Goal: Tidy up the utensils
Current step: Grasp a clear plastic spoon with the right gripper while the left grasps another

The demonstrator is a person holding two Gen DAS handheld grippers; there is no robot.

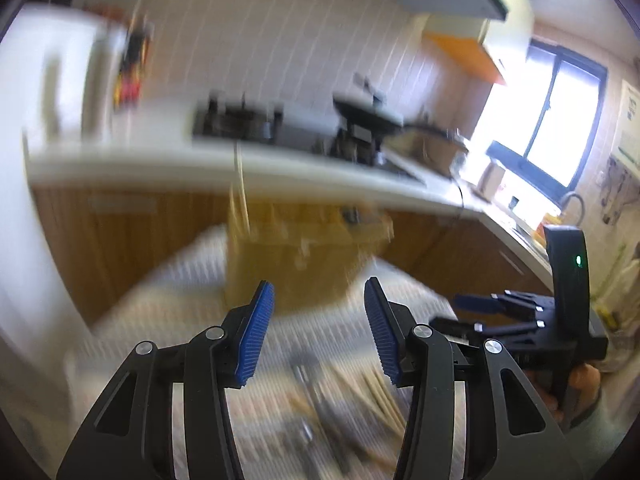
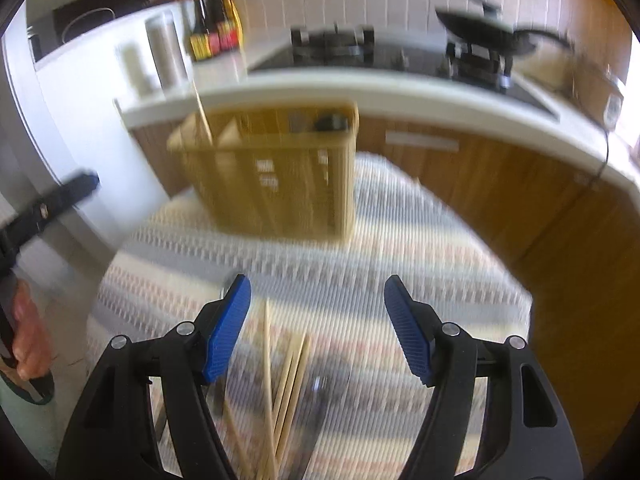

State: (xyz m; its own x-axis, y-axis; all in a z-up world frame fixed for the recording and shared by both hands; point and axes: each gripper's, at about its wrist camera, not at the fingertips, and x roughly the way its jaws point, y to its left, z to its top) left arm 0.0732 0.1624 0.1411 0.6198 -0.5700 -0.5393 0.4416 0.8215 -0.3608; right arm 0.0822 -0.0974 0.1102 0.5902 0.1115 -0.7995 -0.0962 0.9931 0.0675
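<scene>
A wooden utensil holder [image 2: 276,172] stands at the far end of a striped cloth; it also shows in the left wrist view [image 1: 296,256]. One chopstick [image 2: 202,114] sticks up from its left compartment. Several loose wooden chopsticks [image 2: 284,380] and blurred metal utensils [image 1: 310,400] lie on the cloth near me. My right gripper [image 2: 318,328] is open and empty above the chopsticks. My left gripper [image 1: 320,332] is open and empty above the utensils. The right gripper also shows in the left wrist view [image 1: 516,312]. Both views are motion-blurred.
The striped cloth [image 2: 400,240] covers the table. Behind it runs a white counter [image 2: 400,92] with a stove, a black pan [image 2: 480,28], sauce bottles [image 2: 216,28] and wooden cabinet fronts. A window [image 1: 556,120] is at the far right.
</scene>
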